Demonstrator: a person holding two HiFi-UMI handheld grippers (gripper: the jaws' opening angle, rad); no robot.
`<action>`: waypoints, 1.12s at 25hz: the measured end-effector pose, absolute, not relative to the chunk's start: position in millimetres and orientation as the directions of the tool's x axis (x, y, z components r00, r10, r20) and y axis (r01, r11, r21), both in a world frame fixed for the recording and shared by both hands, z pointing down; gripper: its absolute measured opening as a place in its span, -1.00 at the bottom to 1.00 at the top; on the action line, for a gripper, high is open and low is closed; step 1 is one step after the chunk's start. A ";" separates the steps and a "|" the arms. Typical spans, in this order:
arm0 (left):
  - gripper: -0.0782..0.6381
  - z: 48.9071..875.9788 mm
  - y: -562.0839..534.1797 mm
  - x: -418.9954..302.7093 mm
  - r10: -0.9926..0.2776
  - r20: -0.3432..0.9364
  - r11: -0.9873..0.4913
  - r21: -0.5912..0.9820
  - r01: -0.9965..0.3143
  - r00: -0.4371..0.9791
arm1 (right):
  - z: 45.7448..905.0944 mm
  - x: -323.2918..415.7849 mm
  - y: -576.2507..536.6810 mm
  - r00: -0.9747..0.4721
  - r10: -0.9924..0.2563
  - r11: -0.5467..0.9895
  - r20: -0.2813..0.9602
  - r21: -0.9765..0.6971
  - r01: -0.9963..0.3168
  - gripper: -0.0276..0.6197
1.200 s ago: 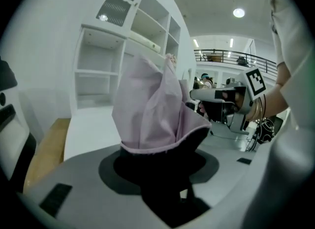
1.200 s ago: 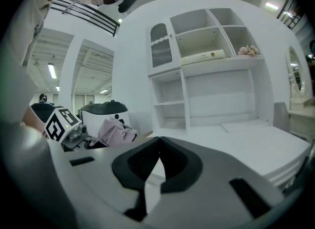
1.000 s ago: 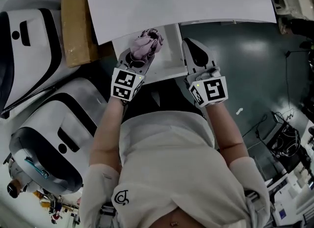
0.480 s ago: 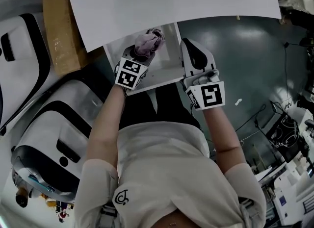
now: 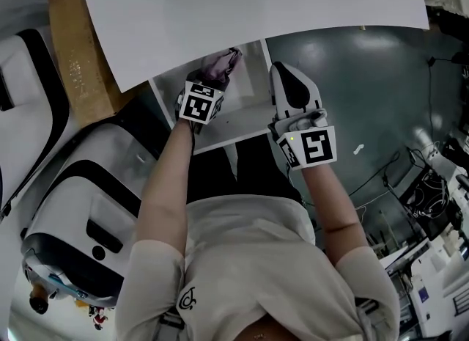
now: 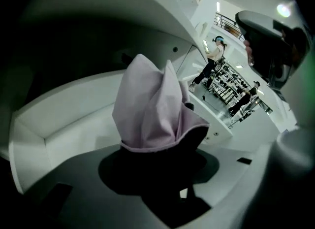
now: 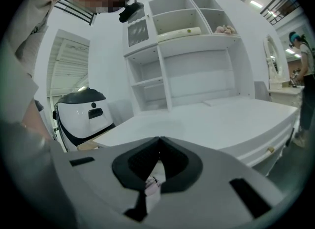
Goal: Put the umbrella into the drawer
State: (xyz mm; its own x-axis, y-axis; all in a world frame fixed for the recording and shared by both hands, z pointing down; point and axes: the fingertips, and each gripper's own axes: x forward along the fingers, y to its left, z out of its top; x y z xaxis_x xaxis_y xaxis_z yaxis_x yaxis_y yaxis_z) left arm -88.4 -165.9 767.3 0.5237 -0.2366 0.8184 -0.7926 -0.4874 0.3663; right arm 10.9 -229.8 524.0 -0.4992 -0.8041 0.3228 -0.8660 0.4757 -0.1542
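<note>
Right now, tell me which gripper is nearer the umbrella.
Left. The left gripper grips the umbrella over the open drawer; the right gripper, shut and empty, is beside the drawer, off the umbrella.

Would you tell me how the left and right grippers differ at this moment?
The left gripper is closed on the pink umbrella, while the right gripper has its jaws together and holds nothing. The left gripper reaches into the open drawer, while the right gripper is just outside it, past its right side and over the floor. Both are close to the drawer.
</note>
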 end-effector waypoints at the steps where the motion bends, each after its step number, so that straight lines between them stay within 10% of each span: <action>1: -0.15 772.5 -164.7 -87.9 -0.223 0.826 -0.485 0.366 -0.794 0.517 | 526.7 10.9 -231.0 -0.498 -0.804 0.472 0.325 -0.160 -0.867 -0.90; 18: -0.11 797.0 -155.5 -98.8 -0.196 0.850 -0.435 0.372 -0.820 0.490 | 539.9 12.6 -230.0 -0.488 -0.794 0.440 0.363 -0.212 -0.873 -0.91; 28: 0.32 761.6 -148.9 -81.6 -0.159 0.815 -0.481 0.428 -0.765 0.557 | 514.3 15.2 -219.1 -0.507 -0.787 0.468 0.351 -0.195 -0.862 -0.91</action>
State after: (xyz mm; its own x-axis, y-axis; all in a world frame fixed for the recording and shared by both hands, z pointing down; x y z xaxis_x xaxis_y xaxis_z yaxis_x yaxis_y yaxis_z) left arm -81.6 -148.9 761.6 0.5565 -0.1589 0.8155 -0.7649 -0.4811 0.4283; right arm 15.2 -219.1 514.3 -0.5070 -0.7871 0.3513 -0.8619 0.4681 -0.1951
